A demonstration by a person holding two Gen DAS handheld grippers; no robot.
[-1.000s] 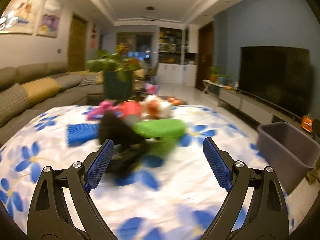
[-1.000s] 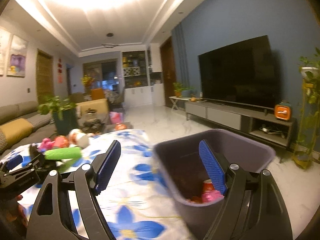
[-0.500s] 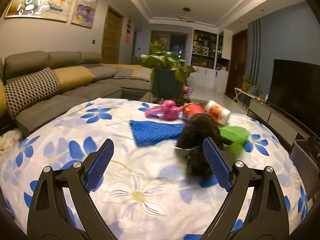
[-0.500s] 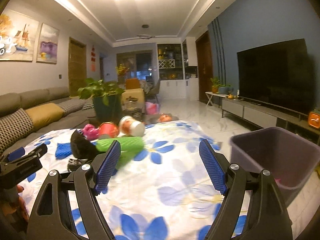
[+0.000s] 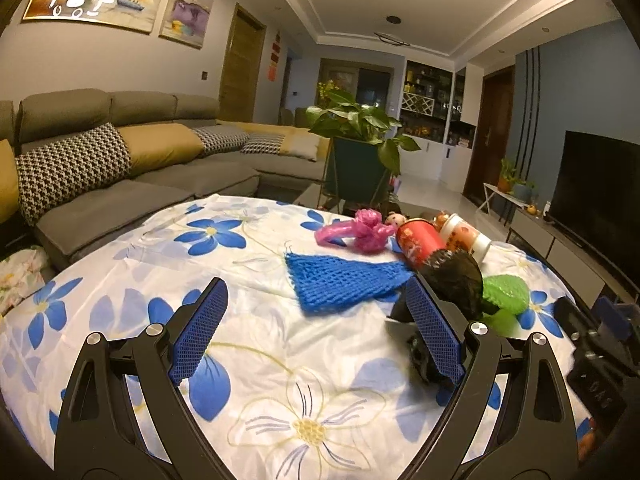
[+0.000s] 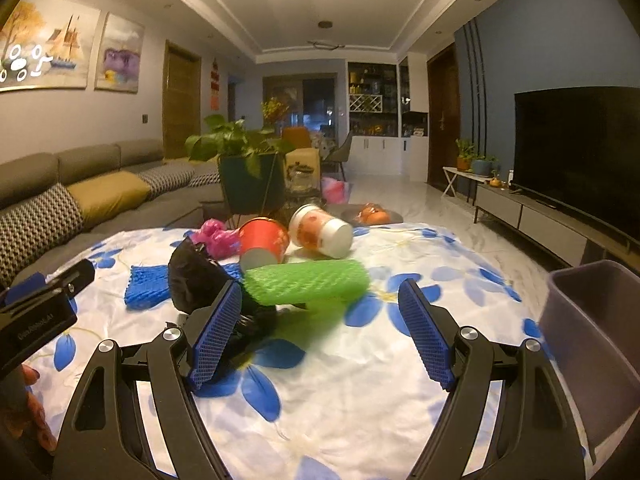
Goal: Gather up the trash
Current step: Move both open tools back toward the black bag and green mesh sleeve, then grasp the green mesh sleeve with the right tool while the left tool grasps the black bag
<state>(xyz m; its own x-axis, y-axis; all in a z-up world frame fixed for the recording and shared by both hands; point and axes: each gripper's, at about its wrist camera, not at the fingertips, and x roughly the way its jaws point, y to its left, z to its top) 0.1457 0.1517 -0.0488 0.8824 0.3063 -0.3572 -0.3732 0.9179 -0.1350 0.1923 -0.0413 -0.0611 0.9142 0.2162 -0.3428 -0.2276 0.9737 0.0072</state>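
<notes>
Trash lies on the floral tablecloth [image 5: 280, 360]: blue foam net [image 5: 340, 280], pink plastic bag [image 5: 360, 234], red cup [image 5: 420, 244], white and orange cup [image 5: 466, 236], crumpled black bag [image 5: 456, 280], green foam net [image 5: 506, 294]. My left gripper [image 5: 316, 328] is open and empty, above the cloth just short of the blue net. My right gripper [image 6: 320, 330] is open and empty, in front of the green foam net [image 6: 306, 282] and black bag [image 6: 192, 280]. The purple bin [image 6: 596, 340] stands at the right.
A grey sofa [image 5: 120, 168] with cushions runs along the left. A potted plant [image 5: 360, 152] stands behind the table. A TV [image 6: 580, 152] and low cabinet line the right wall. An orange item [image 6: 374, 214] lies on the floor beyond the table.
Both grippers swung left. The right left the bin and now faces the trash pile. The left turned from the pile's middle toward the blue net. Both stayed open.
</notes>
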